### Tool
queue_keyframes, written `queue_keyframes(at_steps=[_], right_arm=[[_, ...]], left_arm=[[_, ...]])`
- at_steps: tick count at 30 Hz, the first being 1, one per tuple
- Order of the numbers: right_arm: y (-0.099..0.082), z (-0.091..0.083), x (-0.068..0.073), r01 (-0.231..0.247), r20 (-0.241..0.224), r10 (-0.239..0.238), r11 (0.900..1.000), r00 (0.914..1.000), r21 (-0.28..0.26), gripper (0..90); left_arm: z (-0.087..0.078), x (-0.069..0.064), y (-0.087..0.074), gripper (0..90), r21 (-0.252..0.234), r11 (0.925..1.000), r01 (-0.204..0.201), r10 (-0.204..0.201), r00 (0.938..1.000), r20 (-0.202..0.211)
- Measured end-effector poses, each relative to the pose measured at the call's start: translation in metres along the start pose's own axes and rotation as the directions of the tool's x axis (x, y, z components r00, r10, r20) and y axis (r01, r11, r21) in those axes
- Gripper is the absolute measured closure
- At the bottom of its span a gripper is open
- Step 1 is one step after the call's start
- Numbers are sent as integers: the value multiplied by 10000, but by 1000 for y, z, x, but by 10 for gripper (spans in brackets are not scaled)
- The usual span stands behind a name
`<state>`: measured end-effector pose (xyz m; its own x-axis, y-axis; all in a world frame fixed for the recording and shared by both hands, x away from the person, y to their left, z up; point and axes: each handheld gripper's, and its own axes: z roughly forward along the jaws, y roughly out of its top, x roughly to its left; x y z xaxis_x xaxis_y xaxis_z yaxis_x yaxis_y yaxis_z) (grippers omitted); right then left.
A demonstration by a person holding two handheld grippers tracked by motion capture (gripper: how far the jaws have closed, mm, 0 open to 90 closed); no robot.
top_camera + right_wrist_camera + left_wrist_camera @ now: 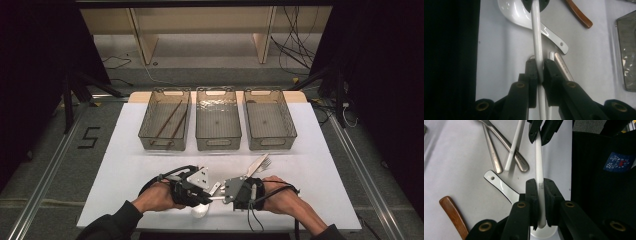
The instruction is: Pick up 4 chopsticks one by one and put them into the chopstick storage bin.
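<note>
- White worktop (320,165) is carrying three mesh baskets (218,120) along its far side, under a dark backdrop.
- Your left tongs (541,195) are clamping the white stick (539,165); its pads are pressing both sides of it.
- Your right tongs (539,71) are pinching the same stick's other end, jaws nearly shut.
- Stick is hanging just above the worktop's near edge, long axis running straight from one tongs to the other.
- You are working beside one white ceramic spoon (500,186), two metal handles (506,147), one white plastic handle (514,145) and one wooden handle (454,216).
- Left basket is holding two brown chopsticks (170,122).
</note>
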<state>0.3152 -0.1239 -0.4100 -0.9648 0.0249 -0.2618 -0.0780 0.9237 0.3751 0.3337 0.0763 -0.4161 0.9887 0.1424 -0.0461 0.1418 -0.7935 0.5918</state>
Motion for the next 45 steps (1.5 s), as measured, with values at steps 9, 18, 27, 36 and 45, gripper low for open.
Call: queue_keyframes(at_steps=[9, 18, 27, 36, 45], right_arm=[[-7, -19, -11, -1619, 677, 1676, 9833, 9835, -828, 511], [-18, -33, -17, -2616, 1345, 2925, 9424, 9467, -2082, 421], [-35, -33, -19, -3703, 930, 3992, 8999, 9122, -2305, 371], [-55, -27, -18, -4344, 779, 4584, 8753, 8853, -2125, 348], [-68, -26, -16, -4732, 822, 4936, 8610, 8658, -1866, 328]], left_arm=[[-13, 11, -7, 828, -224, 9989, 418, -431, 9970, -644], [-28, 20, -13, 828, -657, 9921, 1067, -1144, 9851, -1284], [-47, 33, -19, 828, -1559, 9644, 2134, -2443, 9450, -2175], [-61, 46, -27, 828, -2161, 9256, 3107, -3577, 9048, -2312], [-70, 60, -27, 827, -2373, 9184, 3166, -3754, 8867, -2699]])
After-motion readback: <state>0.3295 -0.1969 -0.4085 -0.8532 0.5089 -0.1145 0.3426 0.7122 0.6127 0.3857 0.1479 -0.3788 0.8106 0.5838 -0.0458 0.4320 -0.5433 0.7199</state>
